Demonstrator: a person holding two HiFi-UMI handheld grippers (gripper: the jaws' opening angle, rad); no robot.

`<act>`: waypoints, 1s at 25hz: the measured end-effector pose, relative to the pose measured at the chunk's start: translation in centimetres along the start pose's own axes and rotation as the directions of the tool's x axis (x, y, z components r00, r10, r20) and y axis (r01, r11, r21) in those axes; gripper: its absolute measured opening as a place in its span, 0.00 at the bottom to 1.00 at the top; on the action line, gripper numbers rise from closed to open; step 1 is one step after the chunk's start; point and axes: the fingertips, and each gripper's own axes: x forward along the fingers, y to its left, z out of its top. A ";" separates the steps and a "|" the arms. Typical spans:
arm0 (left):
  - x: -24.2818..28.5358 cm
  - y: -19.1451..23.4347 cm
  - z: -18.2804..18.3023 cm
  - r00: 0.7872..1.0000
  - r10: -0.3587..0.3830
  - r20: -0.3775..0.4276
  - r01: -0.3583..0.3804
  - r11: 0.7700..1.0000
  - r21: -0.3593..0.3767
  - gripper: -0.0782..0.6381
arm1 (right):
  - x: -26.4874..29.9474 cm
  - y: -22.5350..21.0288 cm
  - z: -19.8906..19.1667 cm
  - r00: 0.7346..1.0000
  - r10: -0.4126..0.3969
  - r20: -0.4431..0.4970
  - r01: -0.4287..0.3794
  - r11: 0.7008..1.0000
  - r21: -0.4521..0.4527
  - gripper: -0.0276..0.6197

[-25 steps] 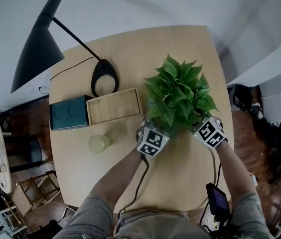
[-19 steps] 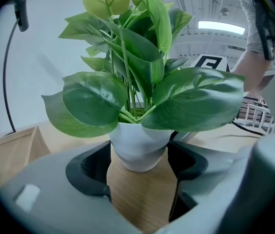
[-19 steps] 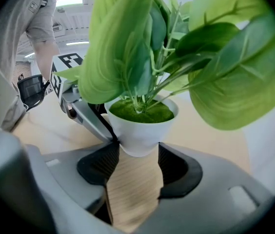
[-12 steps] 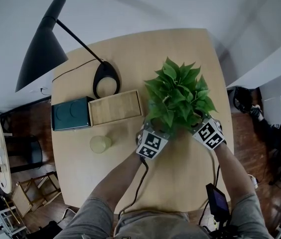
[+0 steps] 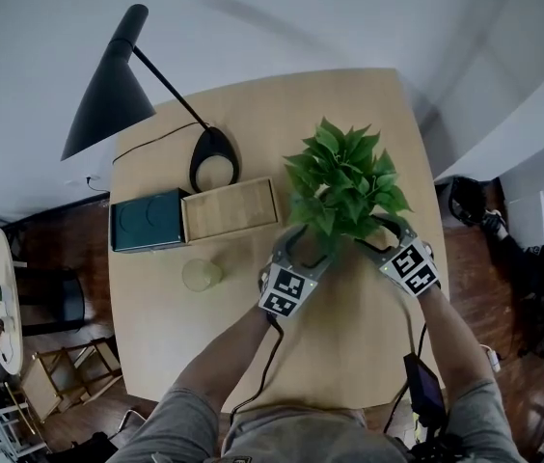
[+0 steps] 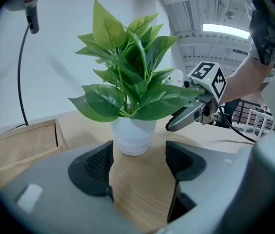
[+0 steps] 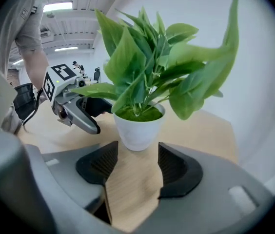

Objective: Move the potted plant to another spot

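The potted plant (image 5: pixel 344 183), green leaves in a small white pot (image 6: pixel 133 135), stands on the round wooden table (image 5: pixel 349 326), right of centre. My left gripper (image 5: pixel 303 242) sits just short of the pot on its near-left side. Its jaws are closing with nothing between them, only bare tabletop, as the left gripper view (image 6: pixel 138 155) shows. My right gripper (image 5: pixel 373 234) is at the pot's near-right side, open, and the pot (image 7: pixel 138 128) stands just beyond its tips (image 7: pixel 138 157). Neither gripper touches the pot. Each gripper shows in the other's view.
A black lamp (image 5: pixel 108 95) leans over the table's far left, its base (image 5: pixel 214 157) beside a shallow wooden box (image 5: pixel 231 208) and a dark teal box (image 5: pixel 147 222). A pale green round cup (image 5: pixel 201 274) sits near the left gripper. The table's right edge (image 5: pixel 433 191) is close to the plant.
Both grippers have drawn back from under the leaves toward the person, so their fingers now show. The plant stands where it was.
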 end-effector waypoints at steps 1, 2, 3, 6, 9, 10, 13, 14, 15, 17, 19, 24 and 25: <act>-0.5 -0.1 0.3 1.000 0.003 0.006 -0.003 1.000 0.001 0.57 | -0.5 0.0 0.2 1.000 -0.007 0.006 0.007 1.000 0.003 0.45; -1.0 -0.2 0.7 1.000 0.007 0.012 -0.007 1.000 0.002 0.57 | -1.0 0.1 0.5 1.000 -0.014 0.013 0.014 1.000 0.006 0.45; -1.5 -0.3 1.0 1.000 0.011 0.018 -0.011 1.000 0.002 0.56 | -1.5 0.2 0.8 1.000 -0.020 0.020 0.020 1.000 0.008 0.45; -3.1 -0.8 1.8 0.999 0.022 0.038 -0.022 1.000 0.003 0.56 | -3.0 1.0 1.6 0.999 -0.034 0.042 0.034 0.999 0.007 0.45; -4.9 -1.3 2.7 0.998 0.036 0.057 -0.037 0.999 0.010 0.55 | -4.5 2.1 2.6 0.997 -0.044 0.063 0.044 0.999 0.000 0.45; -5.5 -1.5 3.0 0.997 0.041 0.064 -0.042 0.999 0.012 0.55 | -5.0 2.5 2.9 0.996 -0.047 0.072 0.047 0.999 -0.002 0.45; -7.3 -2.0 3.8 0.994 0.058 0.091 -0.059 0.998 0.012 0.54 | -6.3 3.6 4.2 0.992 -0.053 0.111 0.054 0.999 -0.008 0.45; -7.9 -2.1 4.1 0.993 0.065 0.101 -0.066 0.998 0.010 0.53 | -6.7 4.0 4.6 0.991 -0.053 0.125 0.055 0.998 -0.009 0.45; -8.5 -2.2 4.4 0.991 0.072 0.112 -0.073 0.997 0.006 0.53 | -7.1 4.3 5.1 0.989 -0.053 0.140 0.055 0.998 -0.009 0.45; -9.8 -2.4 5.0 0.987 0.084 0.136 -0.084 0.996 -0.003 0.52 | -7.8 4.9 6.1 0.984 -0.057 0.168 0.059 0.998 -0.007 0.45; -10.9 -2.5 5.7 0.982 0.095 0.164 -0.094 0.996 -0.015 0.50 | -8.4 5.5 7.1 0.978 -0.066 0.200 0.068 0.998 -0.005 0.44; -14.1 -3.8 7.5 0.968 0.090 0.236 -0.085 0.996 -0.030 0.45 | -10.6 8.0 9.9 0.956 -0.084 0.280 0.086 0.996 0.004 0.43; -14.8 -4.3 7.9 0.965 0.083 0.251 -0.077 0.997 -0.031 0.44 | -11.2 8.7 10.5 0.952 -0.089 0.294 0.092 0.996 0.003 0.42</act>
